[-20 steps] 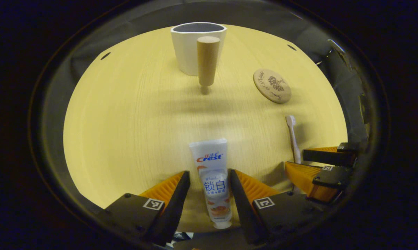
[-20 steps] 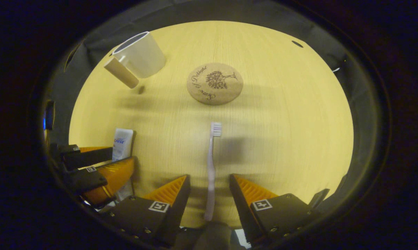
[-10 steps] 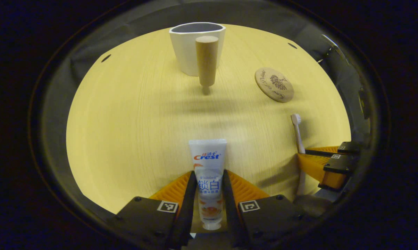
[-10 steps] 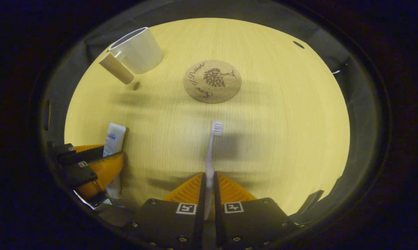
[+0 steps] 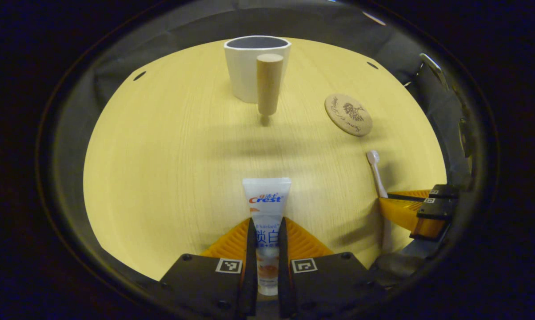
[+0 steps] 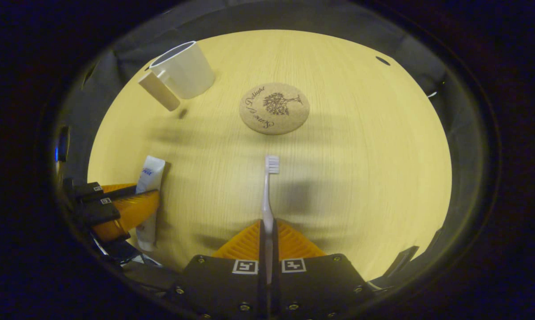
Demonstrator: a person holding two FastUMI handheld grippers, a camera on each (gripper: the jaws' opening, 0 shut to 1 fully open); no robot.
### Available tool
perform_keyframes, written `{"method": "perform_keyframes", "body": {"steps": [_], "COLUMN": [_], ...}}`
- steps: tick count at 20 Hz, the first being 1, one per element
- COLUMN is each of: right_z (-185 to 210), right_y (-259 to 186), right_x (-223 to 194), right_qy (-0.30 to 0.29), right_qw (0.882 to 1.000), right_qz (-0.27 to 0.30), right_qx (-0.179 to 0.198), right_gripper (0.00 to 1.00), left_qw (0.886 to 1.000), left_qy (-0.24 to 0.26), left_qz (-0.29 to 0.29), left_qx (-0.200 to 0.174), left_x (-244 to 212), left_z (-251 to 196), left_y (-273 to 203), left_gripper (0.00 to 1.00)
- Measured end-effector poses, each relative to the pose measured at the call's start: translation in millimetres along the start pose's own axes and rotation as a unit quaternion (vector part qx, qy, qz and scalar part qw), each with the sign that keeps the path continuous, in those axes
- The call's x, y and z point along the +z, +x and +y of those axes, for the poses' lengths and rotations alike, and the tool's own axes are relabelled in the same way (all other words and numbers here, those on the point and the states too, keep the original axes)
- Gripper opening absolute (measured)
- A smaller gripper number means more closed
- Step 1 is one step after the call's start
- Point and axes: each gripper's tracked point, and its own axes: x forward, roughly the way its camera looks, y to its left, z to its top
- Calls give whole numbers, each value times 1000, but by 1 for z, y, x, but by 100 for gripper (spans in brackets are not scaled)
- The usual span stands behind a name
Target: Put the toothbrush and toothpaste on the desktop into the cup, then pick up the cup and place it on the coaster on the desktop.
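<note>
Left tool [image 5: 265, 235] pinches the soft, squishy paste [image 5: 266, 209] mid-tube; right tool [image 6: 267, 233] is clamped on the light, stiff brush [image 6: 266, 195] handle. Cup's [image 5: 249, 66] next.

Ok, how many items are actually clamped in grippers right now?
2. The toothpaste sits between the left gripper fingers; the toothbrush is pinched by the right gripper. The cup stands ungripped.

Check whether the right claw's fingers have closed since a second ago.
Yes: the right claw, earlier wide apart beside the pale pink toothbrush, now pinches its handle.
</note>
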Motion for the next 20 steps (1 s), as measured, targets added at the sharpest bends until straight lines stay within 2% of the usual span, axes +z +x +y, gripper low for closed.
{"method": "perform_keyframes", "body": {"steps": [6,11,15,17,20], "right_z": [1,13,24,28,35], "right_y": [-17,-46,-75,-87,-104], "right_x": [5,24,48,57,64], "right_qy": [11,18,13,6,-3], "right_qw": [998,989,975,968,959], "right_qz": [-57,-131,-200,-228,-259], "right_qx": [28,68,96,106,114], "right_gripper": [5,5,5,2,4], "left_qw": [998,989,973,962,945], "left_qy": [-33,-55,-80,-85,-84], "left_qz": [-57,-139,-216,-259,-316], "left_qx": [-4,-5,-15,-21,-23], "left_x": [11,37,69,86,114], "left_z": [3,14,20,24,28], "left_y": [-12,-45,-76,-93,-120], "left_gripper": [26,25,26,26,25]}}
